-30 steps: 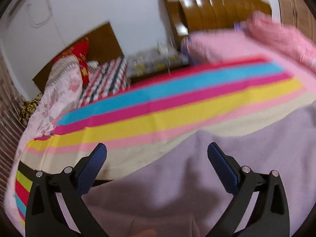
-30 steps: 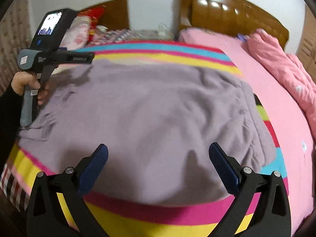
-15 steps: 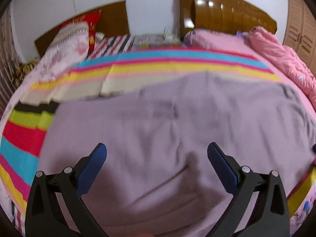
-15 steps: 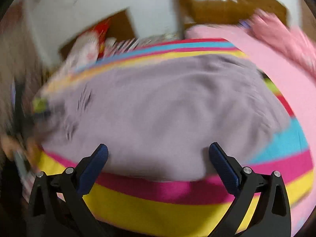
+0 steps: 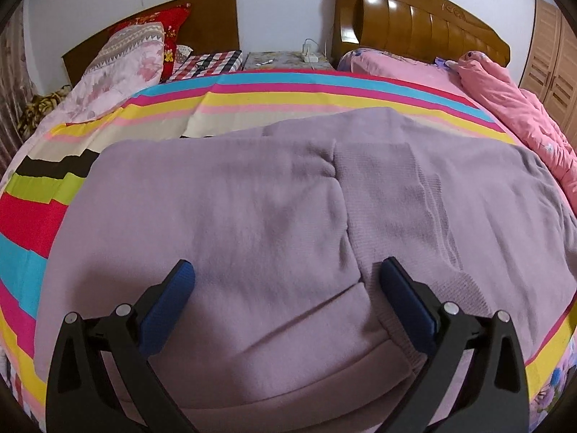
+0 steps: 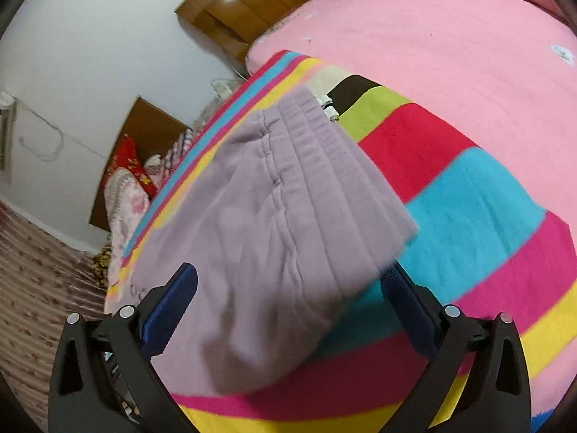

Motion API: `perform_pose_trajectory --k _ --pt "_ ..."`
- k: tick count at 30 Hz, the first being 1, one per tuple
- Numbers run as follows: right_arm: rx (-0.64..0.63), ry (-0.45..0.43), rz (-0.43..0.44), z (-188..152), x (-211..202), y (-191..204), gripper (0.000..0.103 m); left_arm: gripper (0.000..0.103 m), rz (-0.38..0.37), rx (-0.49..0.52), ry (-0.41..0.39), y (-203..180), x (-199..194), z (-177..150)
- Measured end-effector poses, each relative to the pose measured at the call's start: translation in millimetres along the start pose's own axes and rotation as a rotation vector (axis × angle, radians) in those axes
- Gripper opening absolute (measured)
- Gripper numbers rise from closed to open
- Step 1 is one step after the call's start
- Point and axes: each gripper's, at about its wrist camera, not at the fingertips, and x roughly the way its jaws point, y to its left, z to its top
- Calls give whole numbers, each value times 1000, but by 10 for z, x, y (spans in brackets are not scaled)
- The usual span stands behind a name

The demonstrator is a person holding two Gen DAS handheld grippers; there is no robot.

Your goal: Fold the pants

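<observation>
On the striped bedspread [image 5: 288, 97], lilac pants [image 5: 274, 216] spread flat, one layer doubled over along a centre seam. Since a second ago, swung from the far bed edge to low over the cloth: left gripper [image 5: 286, 290] above a hem fold, right gripper [image 6: 294, 296] at the waistband corner. Likely lining up the next fold. Both spread wide, gripping nothing, hovering close

**A home bedroom**

2 beds stand against a white wall, each with a brown wooden headboard [image 5: 422, 25]. A pink quilt [image 5: 512, 108], a red embroidered pillow [image 5: 173, 36], a rainbow-striped bedsheet [image 5: 288, 90] and a light wooden wardrobe [image 5: 555, 68] show it.
</observation>
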Motion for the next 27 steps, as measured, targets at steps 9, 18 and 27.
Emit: perform_pose_trajectory --k 9,18,27 --pt "59 2 48 -146 -73 -16 97 102 -2 -2 0 17 -3 10" --pt "13 25 2 -182 -19 92 88 102 -7 -3 -2 17 -14 7" --pt "4 -53 -122 -50 67 149 91 102 -10 -4 -3 18 -14 7"
